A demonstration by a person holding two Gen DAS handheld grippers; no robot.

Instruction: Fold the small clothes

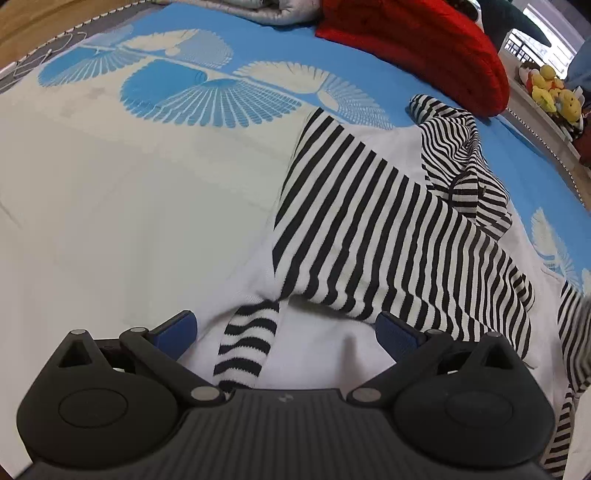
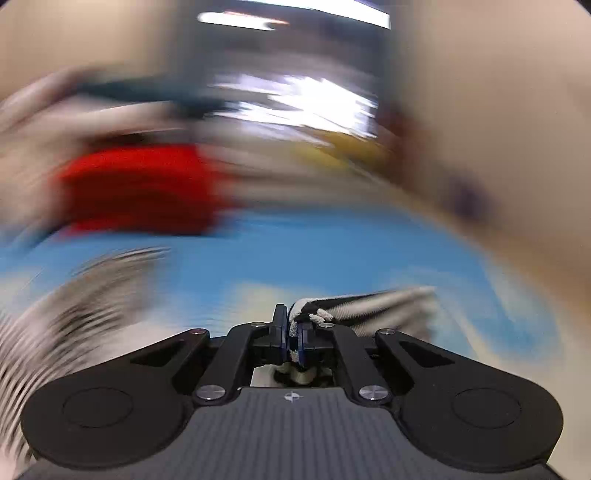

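Note:
A black-and-white striped top point(image 1: 373, 221) lies crumpled on the blue and white bedspread point(image 1: 110, 184), over a white garment point(image 1: 325, 347). My left gripper point(image 1: 286, 328) is open just above the cloth, and a striped cuff point(image 1: 245, 347) lies between its blue pads point(image 1: 181, 330). My right gripper point(image 2: 292, 325) is shut on a striped edge of the top point(image 2: 369, 302), which trails to its right. The right wrist view is heavily blurred by motion. More striped cloth point(image 2: 74, 302) shows blurred at its left.
A red folded blanket point(image 1: 424, 48) and a grey quilt point(image 1: 258, 11) lie at the far side of the bed. Yellow plush toys point(image 1: 554, 92) sit on a shelf at the right. The bed's edge runs along the right. The red blanket point(image 2: 140, 188) shows blurred.

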